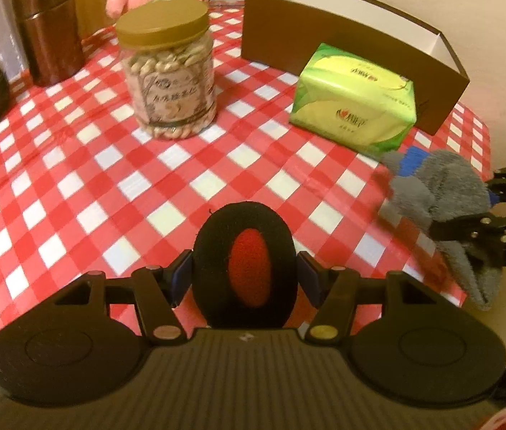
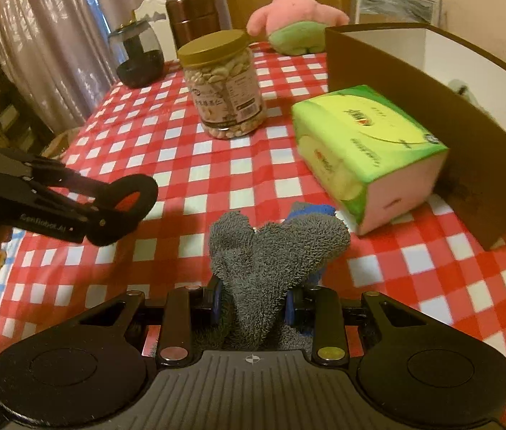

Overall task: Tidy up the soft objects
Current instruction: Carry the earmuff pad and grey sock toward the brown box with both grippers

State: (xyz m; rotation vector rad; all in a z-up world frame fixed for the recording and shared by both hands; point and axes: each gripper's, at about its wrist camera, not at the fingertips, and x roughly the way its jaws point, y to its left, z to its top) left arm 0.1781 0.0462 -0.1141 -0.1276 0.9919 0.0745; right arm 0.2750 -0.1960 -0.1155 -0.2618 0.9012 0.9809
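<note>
Grey towel (image 2: 267,265), bunched, clamped between right gripper (image 2: 253,301) pads, lifted off checked tablecloth (image 2: 188,165) near green tissue pack (image 2: 367,154). Black-and-red foam ring (image 1: 245,265) gripped upright by left gripper (image 1: 245,279). Behind: brown box (image 1: 342,46), nut jar (image 1: 168,71), pink plush (image 2: 292,10).

Both wrist cameras look steeply down and forward from close above the near edge of the checked tablecloth (image 1: 84,165). Both views share the nut jar (image 1: 168,82), tissue pack (image 2: 364,150) and brown box (image 1: 342,53) toward the far side.
</note>
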